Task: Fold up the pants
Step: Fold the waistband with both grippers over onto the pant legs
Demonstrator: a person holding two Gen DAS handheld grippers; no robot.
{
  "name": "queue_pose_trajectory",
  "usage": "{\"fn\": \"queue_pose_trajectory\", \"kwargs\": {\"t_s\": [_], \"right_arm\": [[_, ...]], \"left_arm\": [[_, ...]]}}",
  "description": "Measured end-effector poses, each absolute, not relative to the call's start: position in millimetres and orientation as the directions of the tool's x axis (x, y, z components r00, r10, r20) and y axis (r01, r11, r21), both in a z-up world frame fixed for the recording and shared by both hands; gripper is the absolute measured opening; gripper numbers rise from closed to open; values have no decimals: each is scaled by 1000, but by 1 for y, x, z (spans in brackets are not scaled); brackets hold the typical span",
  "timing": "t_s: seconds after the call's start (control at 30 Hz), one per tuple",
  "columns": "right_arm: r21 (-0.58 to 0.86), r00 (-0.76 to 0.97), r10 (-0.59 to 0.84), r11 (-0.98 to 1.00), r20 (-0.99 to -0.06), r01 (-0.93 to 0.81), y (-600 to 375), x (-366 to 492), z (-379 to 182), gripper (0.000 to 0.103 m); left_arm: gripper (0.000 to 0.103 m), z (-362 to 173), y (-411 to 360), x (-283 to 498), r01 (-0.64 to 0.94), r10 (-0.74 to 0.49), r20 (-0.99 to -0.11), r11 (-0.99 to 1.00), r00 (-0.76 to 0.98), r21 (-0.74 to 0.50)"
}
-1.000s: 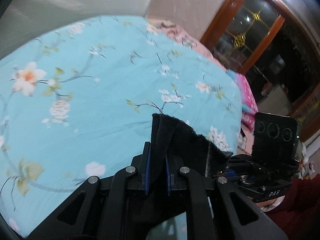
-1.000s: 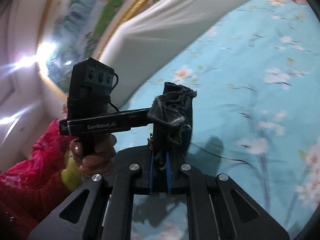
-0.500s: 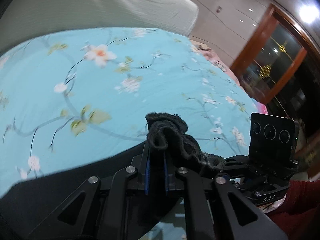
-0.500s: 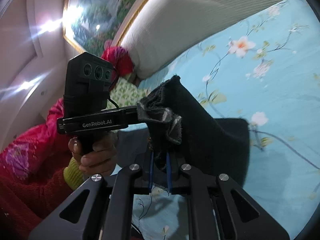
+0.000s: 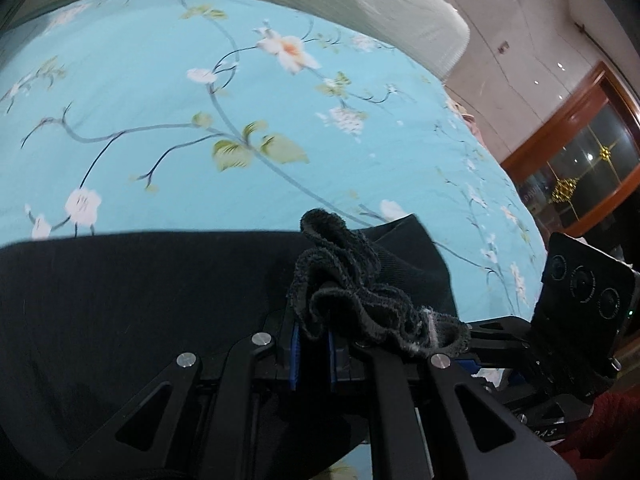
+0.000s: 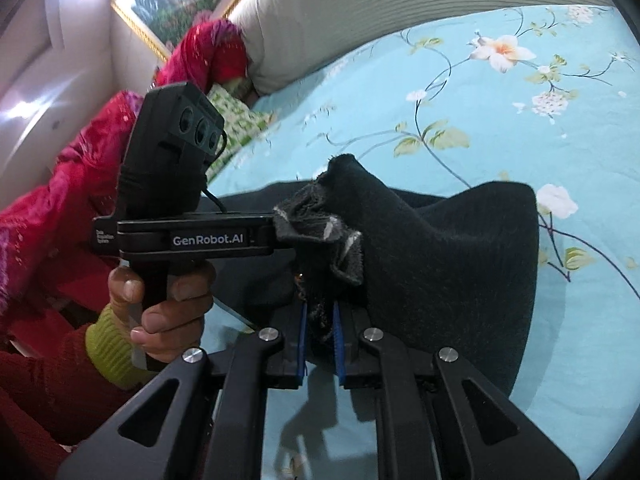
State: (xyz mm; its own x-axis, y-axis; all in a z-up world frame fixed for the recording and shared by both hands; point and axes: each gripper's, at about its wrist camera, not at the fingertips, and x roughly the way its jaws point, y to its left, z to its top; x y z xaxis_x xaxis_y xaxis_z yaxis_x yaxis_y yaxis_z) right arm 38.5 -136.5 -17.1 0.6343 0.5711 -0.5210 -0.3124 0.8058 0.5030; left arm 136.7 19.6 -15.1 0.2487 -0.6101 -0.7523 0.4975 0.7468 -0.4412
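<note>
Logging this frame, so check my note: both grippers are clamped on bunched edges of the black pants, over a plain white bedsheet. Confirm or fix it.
One thing is off: the bedsheet is not plain white but light blue with a flower and branch print, as both wrist views show. The rest holds: the left gripper and right gripper each pinch a bunched edge of the black pants.

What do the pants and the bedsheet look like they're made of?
Pants: black, soft, matte knit, probably fleece-lined; the bunched edge pinched in the left hand-held gripper looks fuzzy and frays pale. Bedsheet: thin, smooth woven cloth, likely cotton or a blend, turquoise with a printed flower pattern and hardly any sheen.
</note>
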Motion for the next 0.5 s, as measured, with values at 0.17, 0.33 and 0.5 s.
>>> {"fn": "queue_pose_trajectory", "kwargs": {"t_s": [0.17,0.33,0.5], "right_arm": [[475,612,555,824,-563,-310,-128,41,-21,15],[458,604,544,834,-583,-309,-124,41,-21,16],[466,596,551,829,-584,-309,-121,42,-20,25]], "left_arm": [[8,-23,30,134,460,-609,-748,761,265,-456],[10,-23,37,127,434,-594,-750,781,292,-449],[14,-19,51,121,398,-588,-742,795,322,-457]]}}
